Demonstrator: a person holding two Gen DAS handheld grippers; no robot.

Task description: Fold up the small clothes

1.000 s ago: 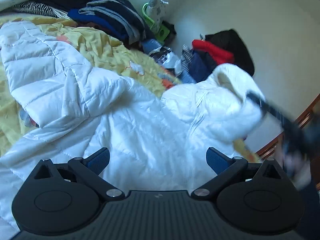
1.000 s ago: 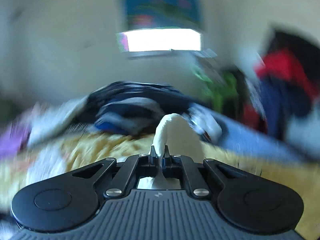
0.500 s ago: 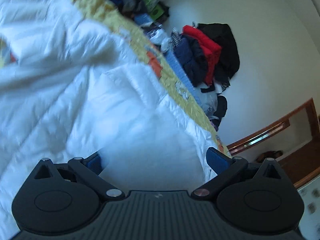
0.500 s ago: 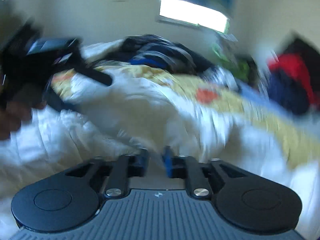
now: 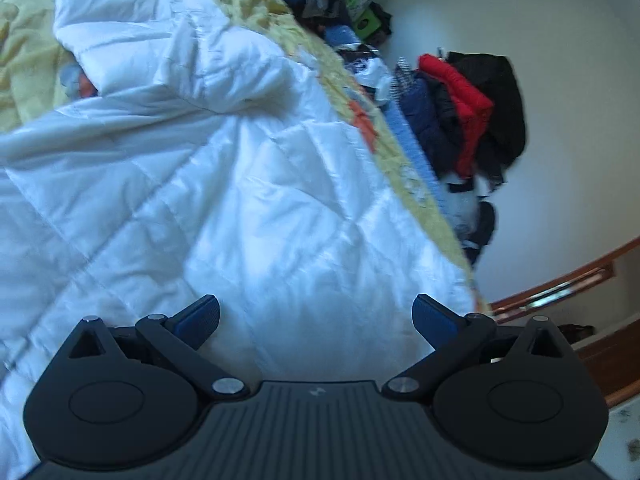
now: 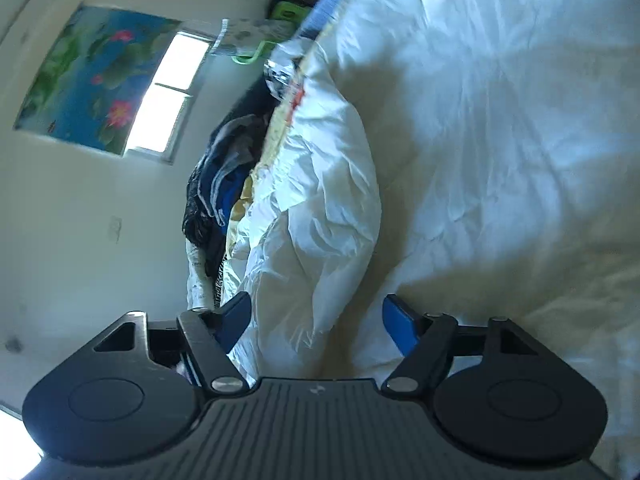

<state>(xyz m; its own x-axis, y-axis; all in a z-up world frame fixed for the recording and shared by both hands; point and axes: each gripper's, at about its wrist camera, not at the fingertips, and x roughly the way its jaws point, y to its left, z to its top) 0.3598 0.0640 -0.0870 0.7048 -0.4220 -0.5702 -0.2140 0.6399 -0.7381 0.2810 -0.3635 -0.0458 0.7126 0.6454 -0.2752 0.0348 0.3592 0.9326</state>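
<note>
The right gripper (image 6: 316, 322) had been clamped on a white fold a sec ago; its jaws had just been opening, a ridge of the white quilted puffer jacket (image 5: 224, 184) lying loose between them, w/ no pinch. So that fold was prob. dropped onto the yellow bedspread (image 5: 24, 60), jacket spread there. The left gripper (image 5: 316, 320) gaped empty over it. No containers in view.

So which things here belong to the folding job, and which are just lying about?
In the job:
- white quilted jacket, spread on the bed
- left gripper, open above it
- right gripper, jaws just opened, not gripping the jacket fold between them

Lying about:
- yellow bedspread
- dark clothes pile
- red and black coats
- green hanger
</note>
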